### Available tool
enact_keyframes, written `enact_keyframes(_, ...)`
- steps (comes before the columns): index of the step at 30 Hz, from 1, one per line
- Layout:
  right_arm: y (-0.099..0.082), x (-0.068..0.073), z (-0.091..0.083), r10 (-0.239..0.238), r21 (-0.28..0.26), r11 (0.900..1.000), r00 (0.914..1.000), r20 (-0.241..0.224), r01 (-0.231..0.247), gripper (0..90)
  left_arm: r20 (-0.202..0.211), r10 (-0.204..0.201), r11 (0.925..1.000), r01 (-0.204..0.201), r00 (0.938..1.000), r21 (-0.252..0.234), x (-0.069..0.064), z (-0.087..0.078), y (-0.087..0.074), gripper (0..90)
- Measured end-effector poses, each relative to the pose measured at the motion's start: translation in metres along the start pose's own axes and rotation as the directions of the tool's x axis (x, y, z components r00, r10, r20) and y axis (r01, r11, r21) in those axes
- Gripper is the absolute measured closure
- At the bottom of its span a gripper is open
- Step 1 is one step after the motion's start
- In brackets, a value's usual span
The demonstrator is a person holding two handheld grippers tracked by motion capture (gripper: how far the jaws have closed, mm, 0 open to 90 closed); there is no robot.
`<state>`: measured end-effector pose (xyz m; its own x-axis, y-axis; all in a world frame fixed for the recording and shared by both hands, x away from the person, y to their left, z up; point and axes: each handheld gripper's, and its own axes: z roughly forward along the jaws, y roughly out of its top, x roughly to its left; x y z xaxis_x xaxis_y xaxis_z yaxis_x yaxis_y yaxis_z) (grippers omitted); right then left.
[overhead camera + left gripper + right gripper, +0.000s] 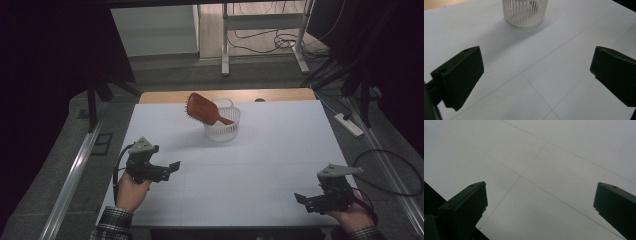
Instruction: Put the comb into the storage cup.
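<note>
**Hairbrush rests in basket, left tongs closer**

Both tongs hover low over the white desk [280, 150], jaws apart and empty. Left tongs [172, 166] point toward the white basket [221, 125], well apart ahead. Its hairbrush [202, 108] leans up-left, handle inside. Right tongs [299, 198] sit farther off.

Left gripper [167, 169]: matt black body, grey three-cornered plate on top, black cable looping off its rear. Jaws are flat black blocks with slanted tips; two small round holes in the top face of one (seen in the left gripper view). Right gripper [305, 199]: same build, grey plate, black cable trailing off behind. One small hole near each jaw's upper edge. Sleeves: plaid, dark and light check, at both wrists.
</note>
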<state>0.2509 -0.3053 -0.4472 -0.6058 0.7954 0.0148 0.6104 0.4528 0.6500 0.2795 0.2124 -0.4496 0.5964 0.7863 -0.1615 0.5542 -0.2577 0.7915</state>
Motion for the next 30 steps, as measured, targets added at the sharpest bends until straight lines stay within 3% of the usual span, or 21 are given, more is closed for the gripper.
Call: enact_keyframes(30, 0.0, 0.0, 0.0, -0.004, 0.0, 1.0, 1.0, -0.003, 0.004, 0.0, -0.041, -0.02, 0.9995, 0.021, 0.999, 0.022, -0.006, -0.029, -0.034, 0.0)
